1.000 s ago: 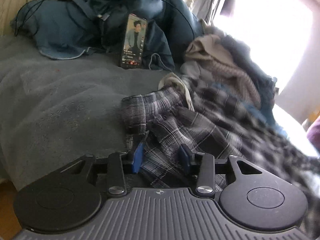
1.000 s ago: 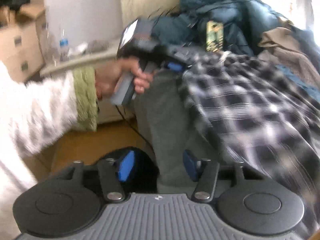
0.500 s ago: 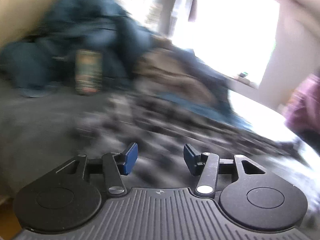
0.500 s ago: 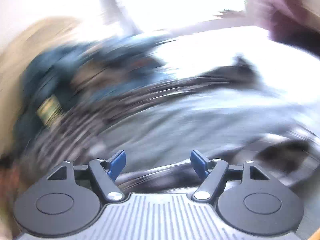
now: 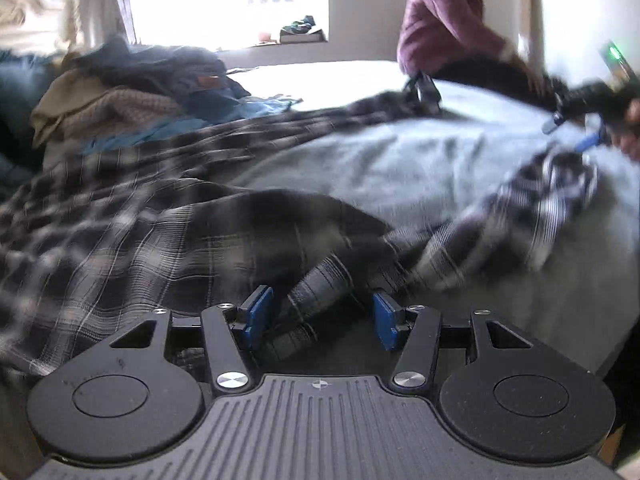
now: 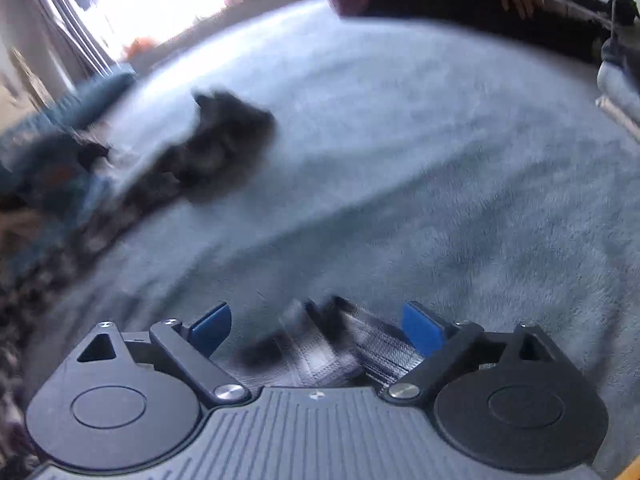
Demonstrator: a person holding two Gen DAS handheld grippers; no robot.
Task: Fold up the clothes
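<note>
Fabric here is a dark plaid woven shirt (image 5: 168,216), light, limp, no stiffness at all, so it will sag and bunch wherever it is not supported; judged best taken at a seam, cuff or hem edge, where the doubled cloth gives the pads something to bite, not mid-panel. It lies spread across a pale grey fleece bed cover (image 5: 420,160), body toward the left of the left wrist view, with one striped sleeve trailing right toward the far side. Left gripper (image 5: 320,316) has its blue pads partly spread, a rolled fold of the shirt running up between them; the cloth lies close to the left pad, but no clamp is visible, so it reads as loose, not pinched. Right gripper (image 6: 316,326) has jaws opening wide, a striped piece of the same shirt lying between and below the pads, touching neither as far as the blur allows. Heap of other clothes (image 5: 120,96), tan knit and dark blue, sits at the far left, just beyond the shirt. Seated person in purple top (image 5: 444,20) on the far side of the bed, well apart.
</note>
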